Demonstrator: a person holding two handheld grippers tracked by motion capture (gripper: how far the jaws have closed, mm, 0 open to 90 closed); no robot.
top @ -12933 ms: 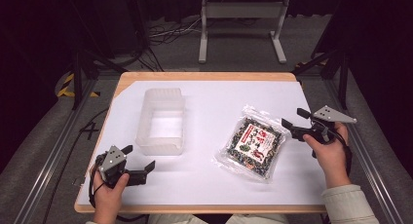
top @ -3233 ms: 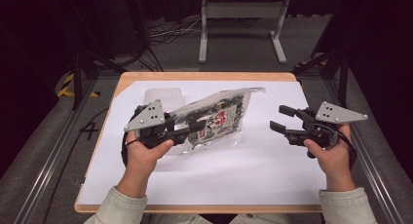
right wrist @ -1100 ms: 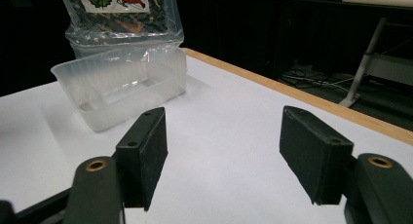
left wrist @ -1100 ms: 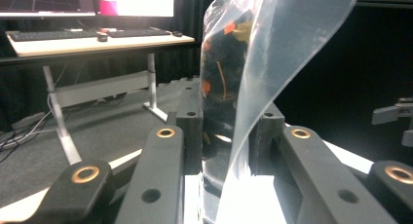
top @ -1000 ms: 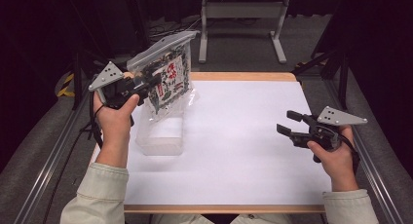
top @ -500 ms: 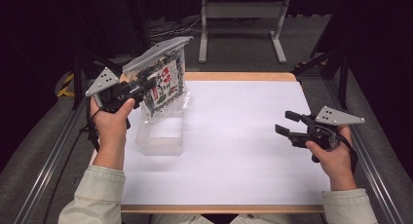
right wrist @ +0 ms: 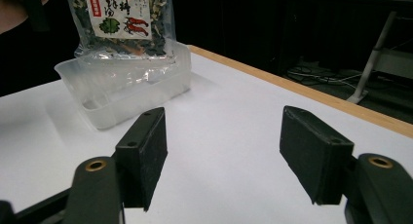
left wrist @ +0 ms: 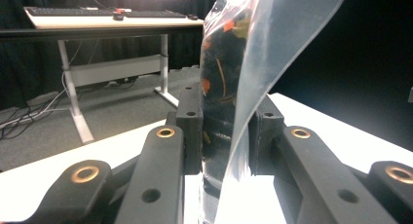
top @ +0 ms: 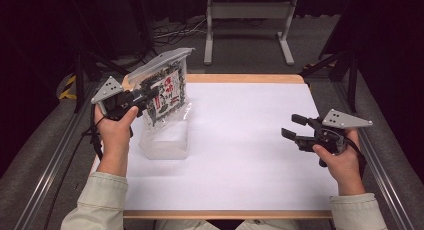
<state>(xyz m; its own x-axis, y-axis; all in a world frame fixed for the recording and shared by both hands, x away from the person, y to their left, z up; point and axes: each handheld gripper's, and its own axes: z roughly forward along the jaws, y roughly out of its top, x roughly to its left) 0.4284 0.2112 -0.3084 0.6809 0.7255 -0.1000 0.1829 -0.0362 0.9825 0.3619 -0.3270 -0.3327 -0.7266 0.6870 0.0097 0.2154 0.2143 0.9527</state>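
So the left gripper (top: 145,96) has its jaws clamped on the side edge of the snack bag (top: 165,90), a clear packet with dark dried stuff inside and a printed label with red and green on it. In the left gripper view you can see the bag's plastic pinched right between the two black pads, with the bag (left wrist: 234,63) standing up tall above them. The bag hangs more or less upright, a bit tilted, over the far end of the clear plastic container (top: 167,142) that sits on the left part of the white table (top: 250,155). From the right gripper view the bottom of the bag (right wrist: 122,24) looks like it's at the container's (right wrist: 126,87) rim or just dipping inside, but honestly I can't tell if it's actually touching the bottom, the clear walls make it hard to read. The right gripper (top: 297,130) is way over on the right side of the table, well apart from the bag and container, held just above the surface with its jaws apart and nothing between them; its own camera shows the two pads (right wrist: 146,151) spread with bare white table in the gap, pointing across toward the container
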